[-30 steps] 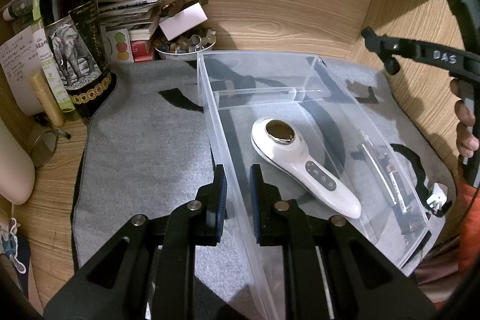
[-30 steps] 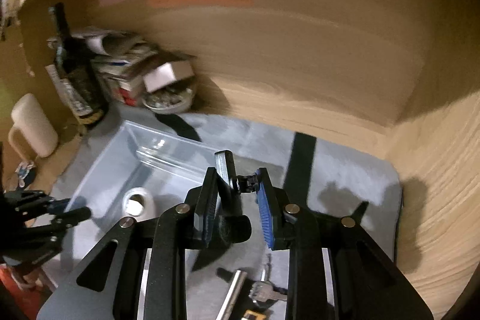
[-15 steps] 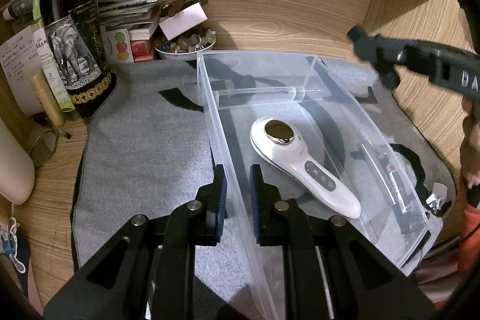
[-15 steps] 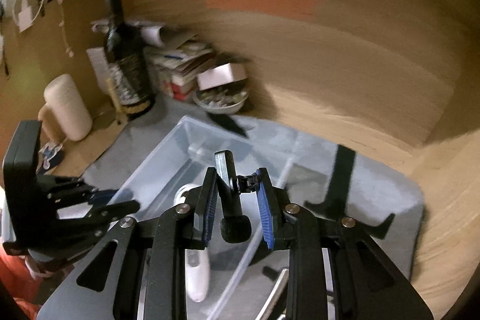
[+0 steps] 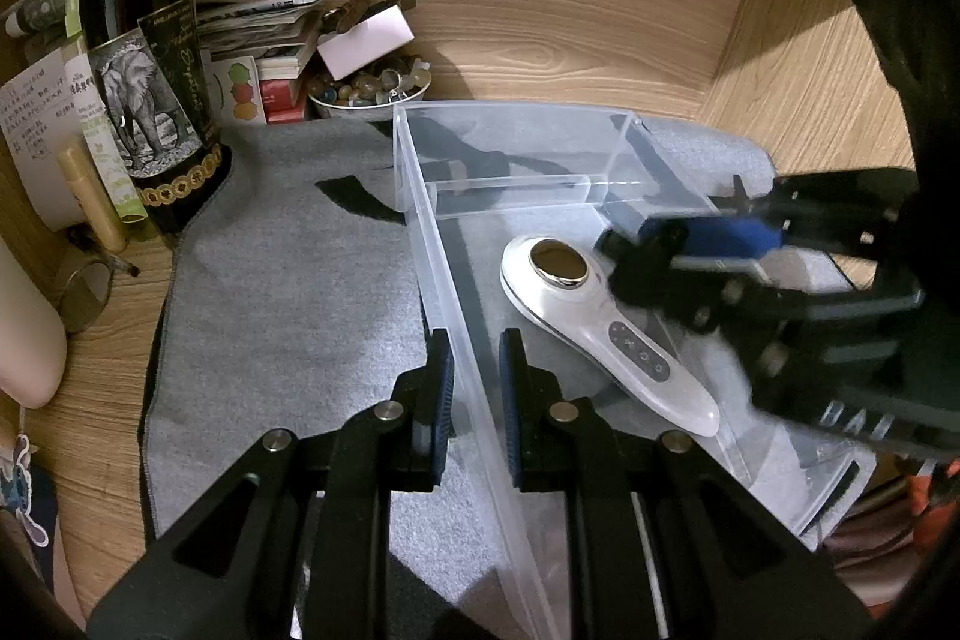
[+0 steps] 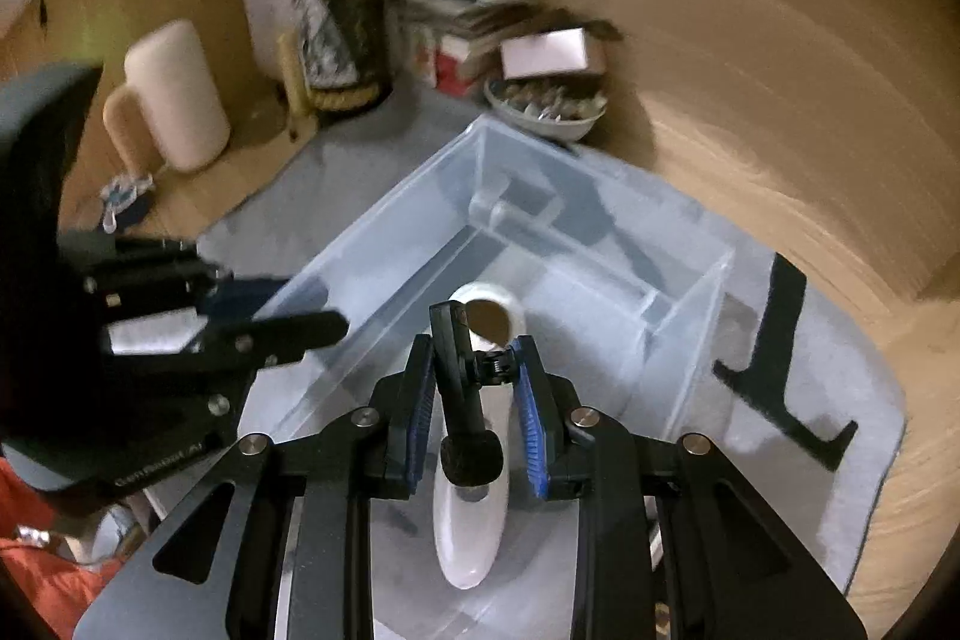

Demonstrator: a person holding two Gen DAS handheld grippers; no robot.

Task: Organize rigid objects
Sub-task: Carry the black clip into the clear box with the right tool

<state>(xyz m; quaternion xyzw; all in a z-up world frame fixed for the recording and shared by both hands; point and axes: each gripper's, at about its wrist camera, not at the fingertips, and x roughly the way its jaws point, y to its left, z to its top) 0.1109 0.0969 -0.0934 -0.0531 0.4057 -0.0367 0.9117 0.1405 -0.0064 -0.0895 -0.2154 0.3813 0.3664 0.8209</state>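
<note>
Sorting partly done: one item binned, a second carried over the bin.

The clear rectangular plastic bin (image 5: pixel 420 196) on the grey felt mat (image 5: pixel 288 292) covering the wooden surface already holds the white oblong handheld device (image 5: pixel 606 334); its long axis runs from 10 o'clock, metal-disc head, to 4 o'clock, tapered handle, in the left wrist view. The left gripper (image 5: pixel 474 388) has its jaws clenched across the bin's near-left wall, steadying it. The right gripper (image 6: pixel 474 400) is grasping a small black bracket-like part (image 6: pixel 459 376), long axis roughly 12 to 6 o'clock, above the device; placing it appears to remain. Further items outside the bin cannot be confirmed.
</note>
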